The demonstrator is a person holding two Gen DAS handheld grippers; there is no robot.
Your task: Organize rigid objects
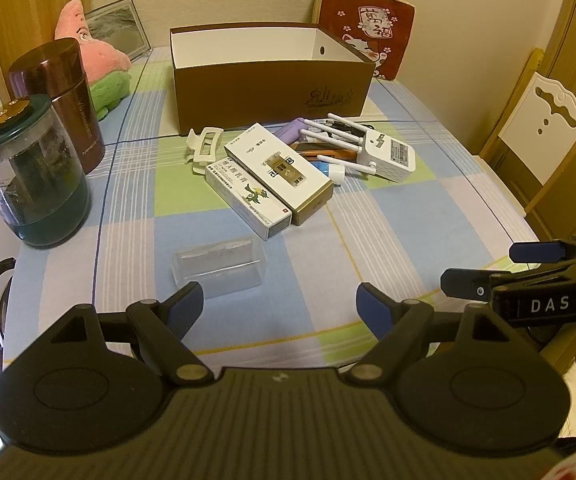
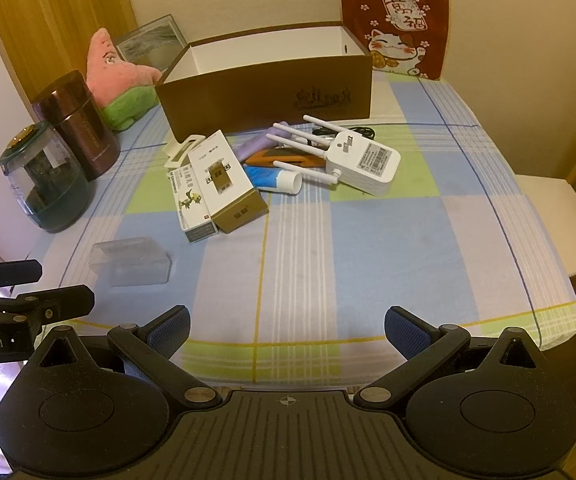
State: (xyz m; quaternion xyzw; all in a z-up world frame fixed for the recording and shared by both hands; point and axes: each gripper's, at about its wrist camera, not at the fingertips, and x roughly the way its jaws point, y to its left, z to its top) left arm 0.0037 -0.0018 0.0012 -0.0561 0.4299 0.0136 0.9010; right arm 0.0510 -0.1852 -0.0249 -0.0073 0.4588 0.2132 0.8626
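A brown open box point(image 1: 272, 88) point(image 2: 268, 92) stands at the back of the checked table. In front of it lies a pile: a white-and-gold carton point(image 1: 280, 172) point(image 2: 226, 180), a white medicine carton point(image 1: 248, 204) point(image 2: 190, 204), a white hair clip point(image 1: 204, 146) point(image 2: 182, 148), a white router with antennas point(image 1: 388, 156) point(image 2: 364, 164), a blue-and-white tube point(image 2: 276, 179), a purple item point(image 2: 256, 145). A clear plastic case point(image 1: 220, 266) point(image 2: 130, 262) lies nearer. My left gripper point(image 1: 280, 312) point(image 2: 32, 288) is open and empty just behind the case. My right gripper point(image 2: 288, 330) point(image 1: 480, 268) is open and empty at the front edge.
A green glass kettle point(image 1: 32, 176) point(image 2: 44, 184) and a maroon flask point(image 1: 64, 96) point(image 2: 80, 124) stand at the left. A pink plush point(image 1: 96, 56) point(image 2: 124, 80) and a picture frame point(image 1: 118, 26) sit at back left. A red cushion point(image 2: 400, 28) leans behind the box.
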